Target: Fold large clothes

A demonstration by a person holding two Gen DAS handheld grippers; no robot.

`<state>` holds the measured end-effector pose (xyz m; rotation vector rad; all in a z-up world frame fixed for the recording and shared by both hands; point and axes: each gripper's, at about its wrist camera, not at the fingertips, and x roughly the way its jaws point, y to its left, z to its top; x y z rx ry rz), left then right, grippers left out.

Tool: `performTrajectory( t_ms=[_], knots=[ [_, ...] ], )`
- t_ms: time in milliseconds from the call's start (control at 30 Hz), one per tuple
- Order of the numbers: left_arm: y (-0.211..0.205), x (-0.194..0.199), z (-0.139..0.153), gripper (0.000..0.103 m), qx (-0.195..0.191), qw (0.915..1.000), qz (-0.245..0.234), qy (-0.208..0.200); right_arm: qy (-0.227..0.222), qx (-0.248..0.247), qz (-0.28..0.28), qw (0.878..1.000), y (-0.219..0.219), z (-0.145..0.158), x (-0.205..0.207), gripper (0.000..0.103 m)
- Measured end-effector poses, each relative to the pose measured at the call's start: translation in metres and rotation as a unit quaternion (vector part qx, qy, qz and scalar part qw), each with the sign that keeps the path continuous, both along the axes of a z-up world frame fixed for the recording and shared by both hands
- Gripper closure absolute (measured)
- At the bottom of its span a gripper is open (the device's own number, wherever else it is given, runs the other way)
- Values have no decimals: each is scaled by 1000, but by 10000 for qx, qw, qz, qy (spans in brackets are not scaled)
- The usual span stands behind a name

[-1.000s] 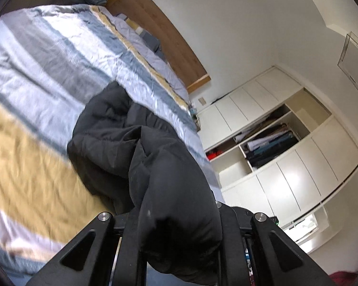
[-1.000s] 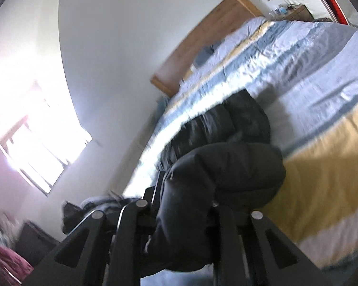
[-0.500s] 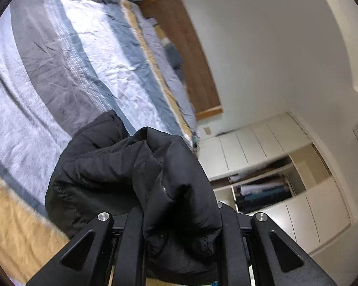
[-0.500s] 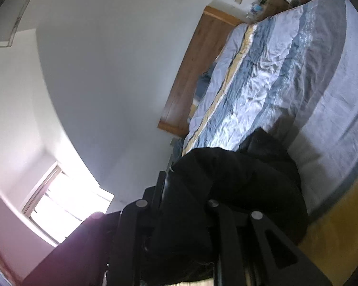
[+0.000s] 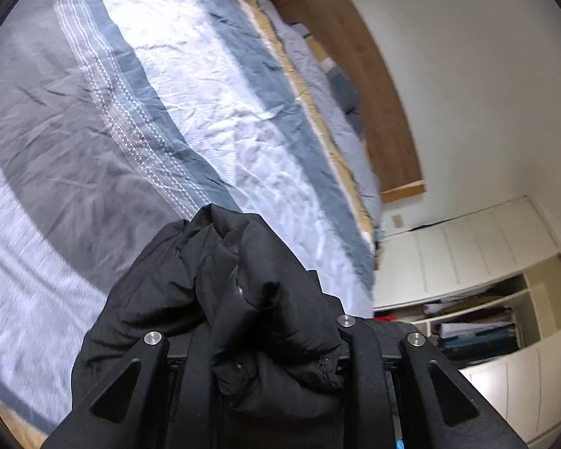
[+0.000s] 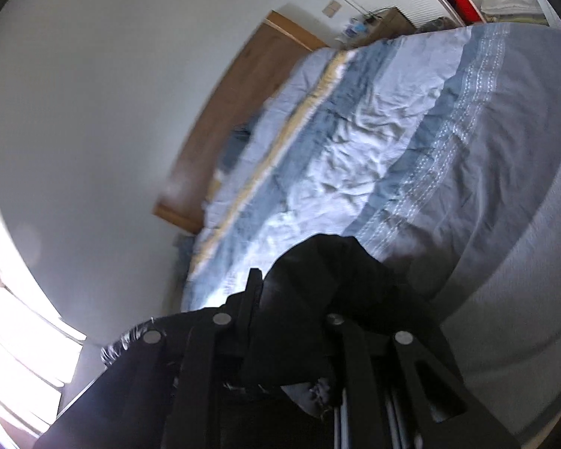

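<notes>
Here I have the bed (image 5: 175,119) filling most of both views, its crumpled duvet striped in grey, slate blue, pale blue and a thin mustard band, with a stitched white pattern along one stripe. A flat wooden headboard (image 5: 359,75) runs behind it toward 1 o'clock in the left view. At 4 o'clock there, white built-in cupboards (image 5: 478,247) show an open shelf of stacked clothes. In the right view a bright window (image 6: 15,340) glares at 8 o'clock.

The black padded jacket (image 5: 243,299), soft, puffy and matte, bunches at 6 o'clock over the bed. My left gripper (image 5: 265,355) tilts downward; its jaws have just been easing apart, yet the fingers press a thick fold of jacket. My right gripper (image 6: 291,340) also tilts down, its fingers clamped on another bunch, which hides the mattress beyond.
</notes>
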<state>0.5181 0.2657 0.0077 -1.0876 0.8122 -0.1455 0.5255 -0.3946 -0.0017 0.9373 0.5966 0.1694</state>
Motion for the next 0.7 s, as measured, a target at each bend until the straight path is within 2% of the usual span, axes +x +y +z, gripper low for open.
performTrajectory(
  t_ms=[133, 367, 467, 567, 667, 700],
  knots=[
    [2, 37, -32, 77, 105, 9993, 105, 340, 380, -284, -27, 9989, 8, -22, 48, 85],
    [1, 74, -96, 73, -69, 9970, 92, 762, 914, -373, 14, 9951, 19, -70, 95, 84],
    [1, 83, -111, 73, -176, 9963, 69, 837, 1045, -279, 42, 9941, 20, -87, 108, 82],
    [2, 90, -115, 71, -216, 9953, 74, 944, 1112, -136, 66, 9937, 19, -95, 118, 79],
    [0, 92, -105, 53, -213, 9964, 55, 824, 944, 28, 88, 9955, 18, -94, 119, 61],
    [-1, 91, -100, 44, -240, 9971, 68, 718, 841, 163, 88, 9963, 17, -92, 118, 50]
  ],
)
